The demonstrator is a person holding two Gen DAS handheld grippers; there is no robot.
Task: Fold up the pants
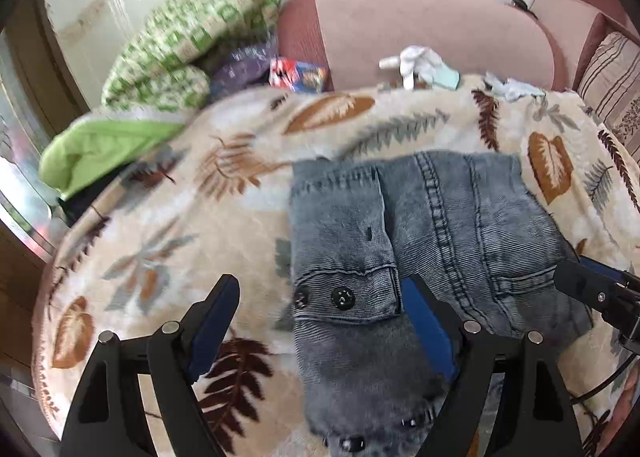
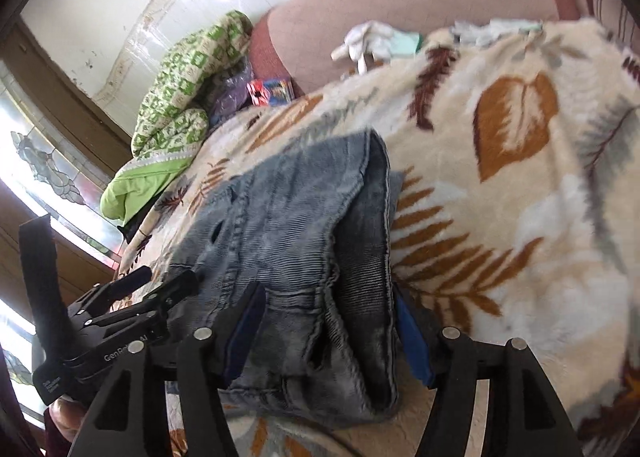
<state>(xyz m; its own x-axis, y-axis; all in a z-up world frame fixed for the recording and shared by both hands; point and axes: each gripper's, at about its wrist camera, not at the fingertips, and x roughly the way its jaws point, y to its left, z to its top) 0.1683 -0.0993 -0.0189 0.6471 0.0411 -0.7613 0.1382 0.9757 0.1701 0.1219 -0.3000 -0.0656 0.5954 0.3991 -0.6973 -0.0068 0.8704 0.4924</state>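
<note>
Grey-blue denim pants (image 1: 420, 241) lie folded in a compact stack on a cream leaf-print blanket (image 1: 180, 217). In the left wrist view my left gripper (image 1: 320, 297) is open, its jaws wide apart over the near waistband with the snap buttons. The right gripper's tip (image 1: 592, 289) shows at the stack's right edge. In the right wrist view my right gripper (image 2: 328, 321) is open around the stack's near edge, with the pants (image 2: 304, 225) between its blue pads. The left gripper (image 2: 132, 309) shows at the left of that view.
A green patterned quilt (image 1: 188, 45) and a lime cloth (image 1: 104, 153) lie at the back left. A pink sofa back (image 1: 420, 29) runs behind. A white glove (image 1: 416, 59) and small boxes (image 1: 298, 75) lie by it. A striped cushion (image 1: 612, 73) is at the right.
</note>
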